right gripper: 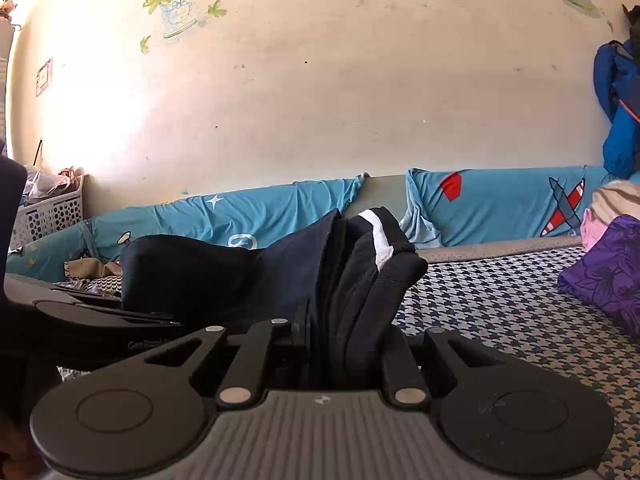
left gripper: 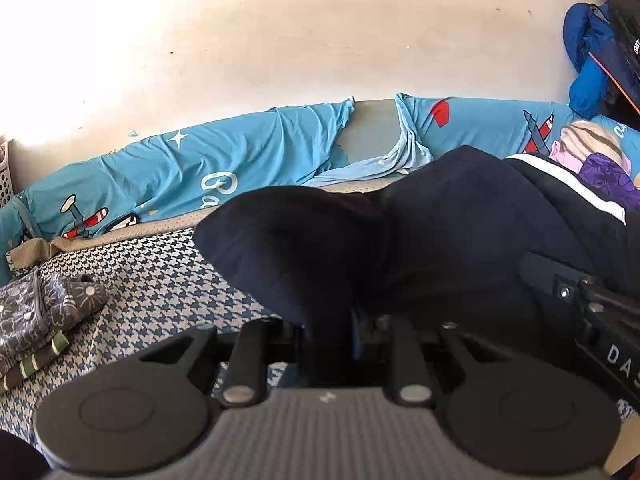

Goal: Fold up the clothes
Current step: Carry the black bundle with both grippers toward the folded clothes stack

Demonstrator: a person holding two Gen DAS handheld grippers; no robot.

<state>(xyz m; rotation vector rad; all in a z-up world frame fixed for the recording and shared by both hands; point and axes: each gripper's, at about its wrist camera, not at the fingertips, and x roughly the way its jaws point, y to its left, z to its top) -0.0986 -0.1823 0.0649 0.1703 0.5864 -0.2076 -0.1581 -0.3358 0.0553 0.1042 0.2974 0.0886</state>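
A dark navy garment (left gripper: pixel 420 232) with a white stripe rises in a hump over the houndstooth bed cover (left gripper: pixel 160 280). My left gripper (left gripper: pixel 330 344) is shut on a fold of it, the cloth hiding the fingertips. In the right wrist view the same navy garment (right gripper: pixel 280 276) bunches in vertical folds, its white stripe at the top. My right gripper (right gripper: pixel 340 356) is shut on that bunch. The left gripper's black body (right gripper: pixel 80 320) lies close by at the left of that view, and the right gripper's body (left gripper: pixel 592 304) shows at the right of the left wrist view.
A blue cartoon-print sheet (left gripper: pixel 180 172) runs along the cream wall. Grey patterned clothes (left gripper: pixel 36 316) lie at the left. Purple and pink clothes (right gripper: pixel 604 276) are piled at the right. A white perforated basket (right gripper: pixel 48 212) stands far left, and a blue jacket (right gripper: pixel 618 108) hangs far right.
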